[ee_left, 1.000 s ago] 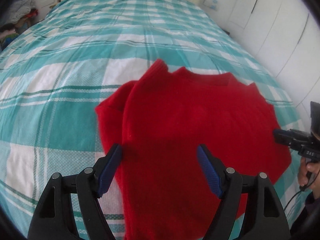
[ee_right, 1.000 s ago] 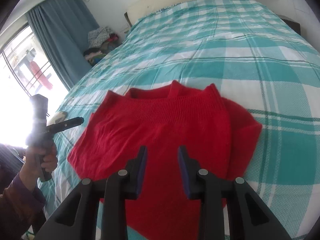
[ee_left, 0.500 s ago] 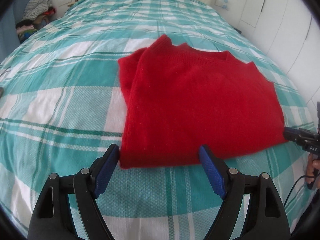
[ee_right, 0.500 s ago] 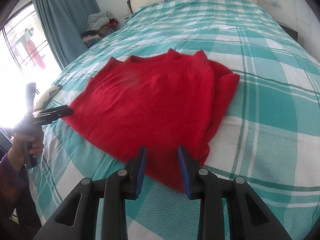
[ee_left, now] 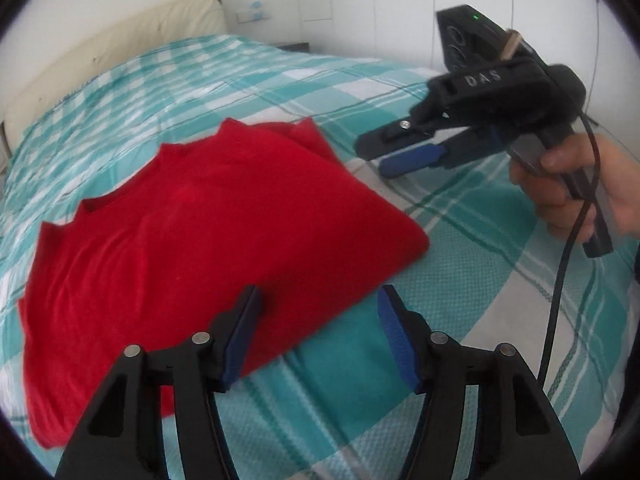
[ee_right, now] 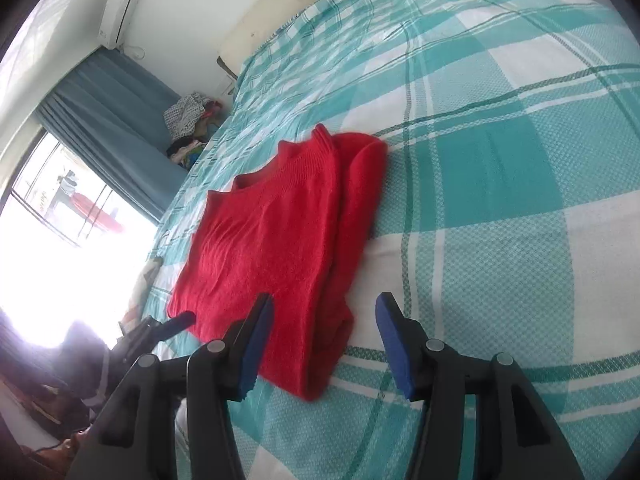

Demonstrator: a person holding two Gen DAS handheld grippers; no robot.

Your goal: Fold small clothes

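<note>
A red sweater (ee_left: 200, 220), folded with its sleeves tucked in, lies flat on the teal plaid bedspread (ee_left: 460, 280). My left gripper (ee_left: 319, 294) hovers over the sweater's near edge; its jaws are closing and the pads press on nothing. A hand (ee_left: 580, 188) holds my right gripper (ee_left: 376, 156) just past the sweater's right corner, above the bedspread. In the right wrist view the sweater (ee_right: 280, 232) lies ahead and to the left. My right gripper (ee_right: 325, 300) hangs over its near corner with jaws opening and empty. The left gripper (ee_right: 176, 322) shows at the sweater's lower left corner.
The bedspread (ee_right: 500, 160) stretches far beyond the sweater on all sides. A cream headboard (ee_left: 120, 52) and white wardrobe doors (ee_left: 380, 0) stand behind. A pile of clothes (ee_right: 188, 120) sits by the blue curtain (ee_right: 112, 120) and a bright window.
Both views have drawn back off the sweater and rolled. The left jaws have narrowed, the right jaws have widened. The right gripper now looms close in the left wrist view.
</note>
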